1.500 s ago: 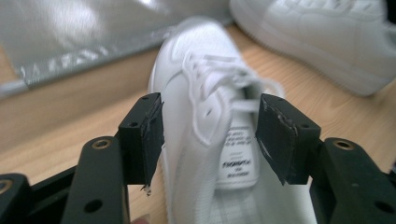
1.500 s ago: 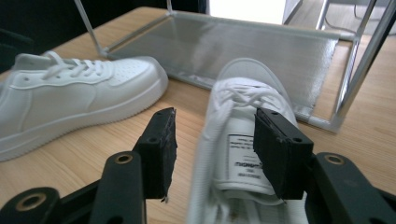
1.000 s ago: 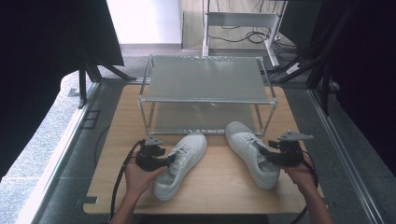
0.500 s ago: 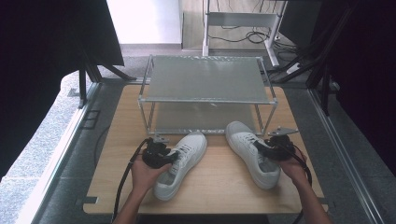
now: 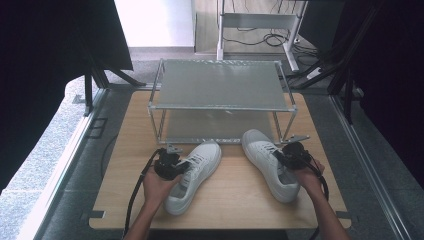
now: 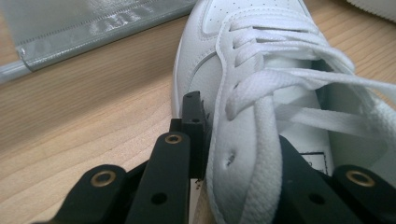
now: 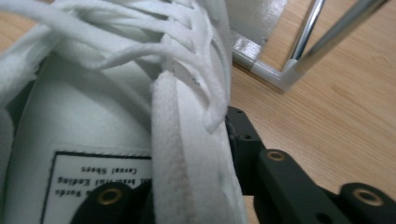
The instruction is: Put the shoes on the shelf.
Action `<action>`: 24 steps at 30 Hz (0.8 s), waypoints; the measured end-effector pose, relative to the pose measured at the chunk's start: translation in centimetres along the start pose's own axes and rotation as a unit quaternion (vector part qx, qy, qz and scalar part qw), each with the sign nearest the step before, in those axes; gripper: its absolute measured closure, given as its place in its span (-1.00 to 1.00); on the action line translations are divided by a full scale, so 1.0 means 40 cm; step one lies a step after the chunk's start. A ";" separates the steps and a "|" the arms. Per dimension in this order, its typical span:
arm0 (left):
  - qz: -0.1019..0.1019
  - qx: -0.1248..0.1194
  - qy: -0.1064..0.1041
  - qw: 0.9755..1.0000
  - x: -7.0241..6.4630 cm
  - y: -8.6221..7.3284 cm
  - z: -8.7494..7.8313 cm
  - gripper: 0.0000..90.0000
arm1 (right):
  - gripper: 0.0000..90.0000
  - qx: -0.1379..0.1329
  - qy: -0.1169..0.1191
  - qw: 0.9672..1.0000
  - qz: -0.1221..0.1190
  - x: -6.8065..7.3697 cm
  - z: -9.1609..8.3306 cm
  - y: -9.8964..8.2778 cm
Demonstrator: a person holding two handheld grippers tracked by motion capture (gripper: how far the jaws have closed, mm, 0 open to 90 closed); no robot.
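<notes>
While both white shoes rest on the table [image 5: 125, 145], left gripper [image 5: 172, 167] pinches the left shoe [image 5: 192, 177] collar, right gripper [image 5: 287, 156] the right shoe [image 5: 267, 162] collar

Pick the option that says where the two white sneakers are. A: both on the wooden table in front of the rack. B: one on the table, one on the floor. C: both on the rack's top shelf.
A: the left sneaker and the right sneaker both lie on the wooden table, in front of the rack.
</notes>
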State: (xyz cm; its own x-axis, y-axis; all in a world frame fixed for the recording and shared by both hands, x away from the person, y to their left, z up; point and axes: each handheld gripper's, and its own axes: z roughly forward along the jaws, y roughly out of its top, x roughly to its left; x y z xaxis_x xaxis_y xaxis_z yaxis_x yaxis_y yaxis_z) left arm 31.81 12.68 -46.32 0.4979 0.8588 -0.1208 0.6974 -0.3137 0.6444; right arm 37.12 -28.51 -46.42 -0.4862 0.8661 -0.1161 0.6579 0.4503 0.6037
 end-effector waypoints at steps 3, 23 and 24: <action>-0.008 -0.005 -0.008 1.000 0.004 -0.003 0.000 0.80 | 0.91 -0.003 0.007 1.000 0.014 -0.008 0.000 -0.002; -0.072 -0.091 -0.100 0.988 0.059 -0.008 -0.081 0.84 | 0.93 -0.089 0.075 0.991 0.059 0.016 -0.075 -0.021; -0.074 -0.099 -0.112 0.986 0.063 -0.010 -0.095 0.84 | 0.93 -0.099 0.091 0.989 0.068 0.018 -0.086 -0.029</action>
State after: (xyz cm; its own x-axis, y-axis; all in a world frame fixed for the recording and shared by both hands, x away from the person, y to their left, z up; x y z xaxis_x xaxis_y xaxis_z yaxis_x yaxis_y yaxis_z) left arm 30.84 16.52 -44.02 0.5155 0.7711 -0.3738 0.6675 -0.0879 0.7394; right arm 34.02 -29.15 -44.51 -0.5086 0.8541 0.1088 0.6071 0.2661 0.7487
